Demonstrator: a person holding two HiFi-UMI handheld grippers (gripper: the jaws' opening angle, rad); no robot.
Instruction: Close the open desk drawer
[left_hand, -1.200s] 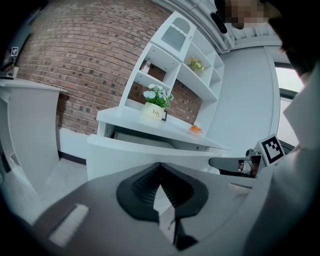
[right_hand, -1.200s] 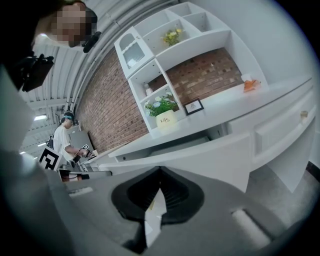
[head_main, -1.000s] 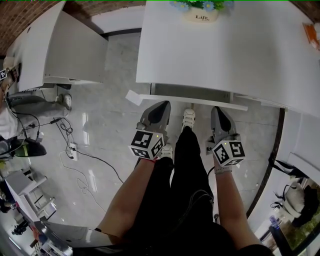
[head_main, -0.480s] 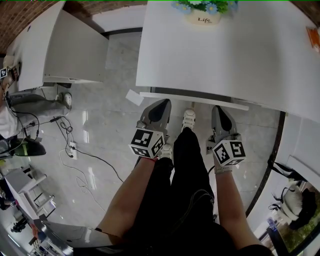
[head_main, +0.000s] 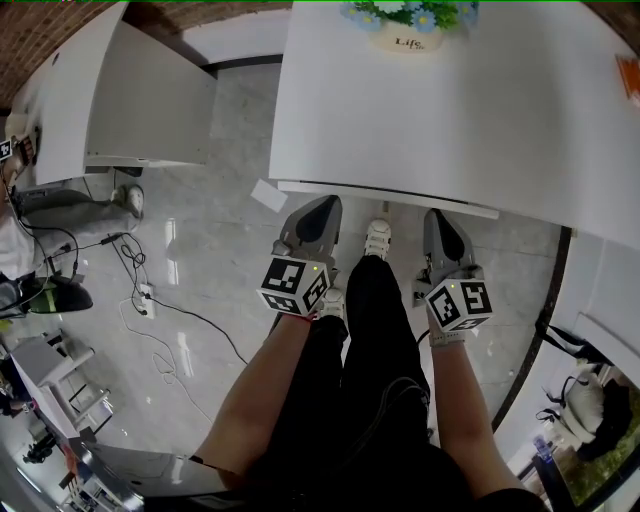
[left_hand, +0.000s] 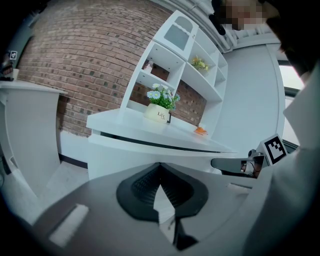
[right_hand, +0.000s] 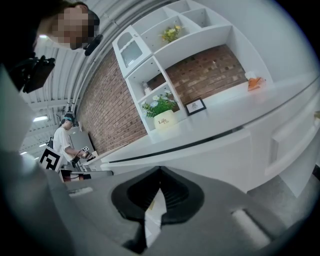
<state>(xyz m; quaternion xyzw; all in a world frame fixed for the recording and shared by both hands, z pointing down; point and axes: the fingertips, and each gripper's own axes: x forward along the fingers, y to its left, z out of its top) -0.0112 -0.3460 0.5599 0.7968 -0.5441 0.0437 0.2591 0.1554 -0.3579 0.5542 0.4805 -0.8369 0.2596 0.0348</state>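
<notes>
The white desk (head_main: 450, 100) fills the upper head view. Its drawer front (head_main: 390, 194) shows as a thin white strip almost flush under the desk edge. My left gripper (head_main: 325, 206) and right gripper (head_main: 438, 216) are both shut and empty, with their tips at the drawer front, left and right of centre. In the left gripper view the shut left gripper (left_hand: 160, 165) points at the drawer front (left_hand: 125, 152), with a dark gap line above it. The right gripper view shows the shut right gripper (right_hand: 160, 170) before the drawer front (right_hand: 210, 150).
A flower pot (head_main: 400, 28) stands at the desk's back, and an orange item (head_main: 628, 72) lies at its right. A second white desk (head_main: 110, 90) stands to the left. Cables (head_main: 140, 290) lie on the floor. The person's legs and shoes (head_main: 376, 238) are between the grippers.
The drawer has slid in under the desk top; the grey inside seen a second ago is hidden. Both grippers have moved slightly forward with it.
</notes>
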